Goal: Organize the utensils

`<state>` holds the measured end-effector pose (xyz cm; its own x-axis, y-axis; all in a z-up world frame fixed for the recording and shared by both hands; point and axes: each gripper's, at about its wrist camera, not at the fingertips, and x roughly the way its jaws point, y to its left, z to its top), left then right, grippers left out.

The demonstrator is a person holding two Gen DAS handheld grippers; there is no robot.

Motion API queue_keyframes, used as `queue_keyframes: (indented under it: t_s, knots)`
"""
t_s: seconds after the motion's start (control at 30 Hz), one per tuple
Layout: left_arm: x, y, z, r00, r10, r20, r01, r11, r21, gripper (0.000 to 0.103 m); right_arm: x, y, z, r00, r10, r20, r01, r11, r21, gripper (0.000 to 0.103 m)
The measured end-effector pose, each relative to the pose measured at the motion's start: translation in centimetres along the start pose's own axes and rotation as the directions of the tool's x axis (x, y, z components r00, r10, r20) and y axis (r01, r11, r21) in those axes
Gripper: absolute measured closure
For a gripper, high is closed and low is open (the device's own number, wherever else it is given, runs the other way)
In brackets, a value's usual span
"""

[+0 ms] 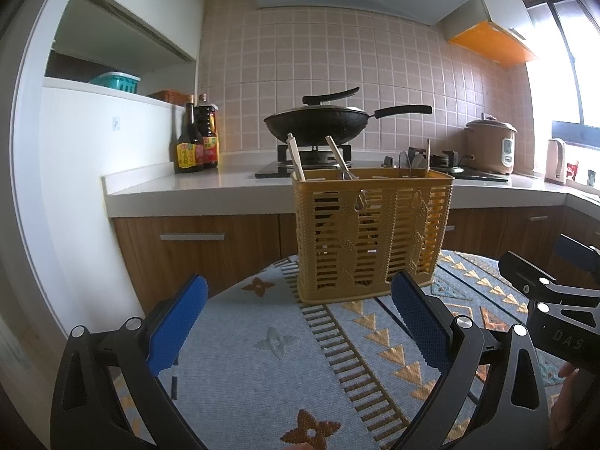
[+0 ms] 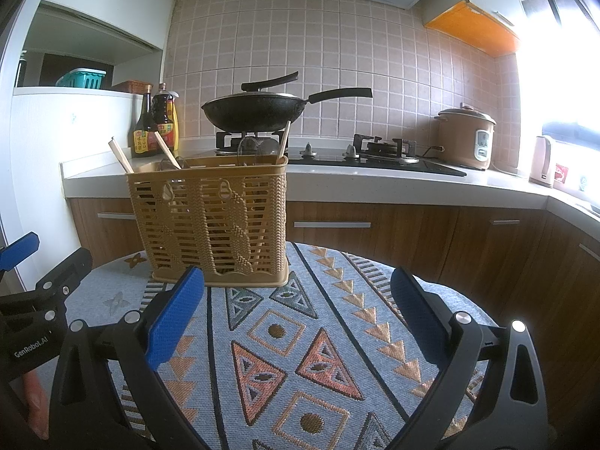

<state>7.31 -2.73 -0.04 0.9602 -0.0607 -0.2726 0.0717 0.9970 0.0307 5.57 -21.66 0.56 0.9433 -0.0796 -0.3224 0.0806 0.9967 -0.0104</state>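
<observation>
A tan slotted utensil basket [image 1: 369, 236] stands upright on a round table with a patterned blue cloth [image 1: 262, 345]. Chopsticks [image 1: 296, 157] and metal utensils [image 1: 347, 172] stick out of its top. In the right wrist view the basket [image 2: 210, 225] stands at the table's far left, with chopsticks [image 2: 120, 159] leaning out. My left gripper [image 1: 300, 322] is open and empty, just in front of the basket. My right gripper [image 2: 298, 318] is open and empty, to the basket's right and nearer. The right gripper also shows at the edge of the left wrist view [image 1: 555, 292].
A kitchen counter [image 1: 195, 187] runs behind the table with a black wok [image 1: 315, 123] on a gas stove, sauce bottles [image 1: 195, 142], a rice cooker [image 1: 491, 146] and a kettle [image 1: 555, 161]. Wooden cabinets [image 2: 375, 232] stand below. The left gripper shows at far left in the right wrist view [image 2: 33, 292].
</observation>
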Motion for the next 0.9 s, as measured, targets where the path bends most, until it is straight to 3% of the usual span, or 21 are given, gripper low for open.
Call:
queue_keyframes:
  t_s: [0.9]
  knots:
    - [0.19,0.04,0.09,0.999,0.038,-0.005,-0.038,0.999,0.012,0.008,0.11,-0.03,0.01,1.0,0.001,-0.003,-0.001,1.0,0.0,0.008]
